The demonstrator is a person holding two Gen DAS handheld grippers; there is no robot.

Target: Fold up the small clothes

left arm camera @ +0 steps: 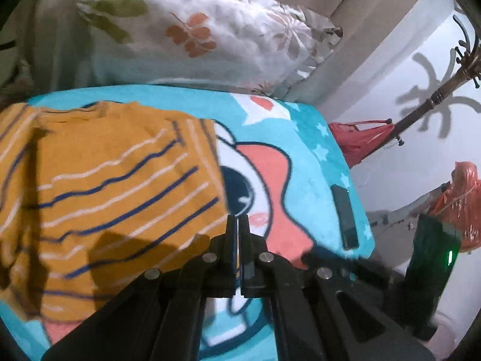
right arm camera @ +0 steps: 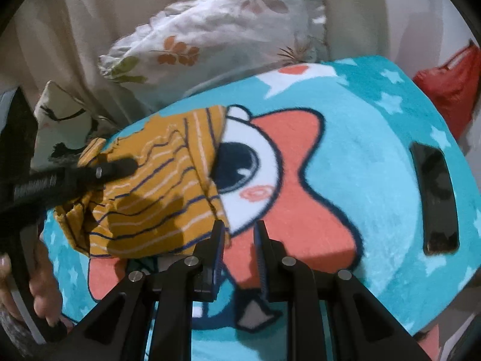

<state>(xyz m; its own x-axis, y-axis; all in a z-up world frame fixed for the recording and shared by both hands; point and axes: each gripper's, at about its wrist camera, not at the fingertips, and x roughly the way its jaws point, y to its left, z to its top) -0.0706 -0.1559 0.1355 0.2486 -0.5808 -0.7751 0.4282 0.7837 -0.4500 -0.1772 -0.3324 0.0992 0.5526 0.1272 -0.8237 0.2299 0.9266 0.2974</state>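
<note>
A mustard-orange garment with navy and white stripes (left arm camera: 114, 180) lies partly folded on a turquoise cartoon blanket (left arm camera: 309, 162). In the left wrist view my left gripper (left arm camera: 238, 222) is shut, its tips just off the garment's right edge, with nothing seen between the pads. In the right wrist view the garment (right arm camera: 156, 186) lies at left. My right gripper (right arm camera: 240, 228) is open with its left finger at the garment's lower right corner. The left gripper (right arm camera: 120, 168) reaches in from the left over the garment.
A floral pillow (left arm camera: 192, 36) lies behind the blanket against a beige headboard. A dark phone-like slab (right arm camera: 436, 204) lies on the blanket's right side. A coat stand (left arm camera: 436, 96) and red bags (left arm camera: 357, 141) stand to the right, beyond the bed edge.
</note>
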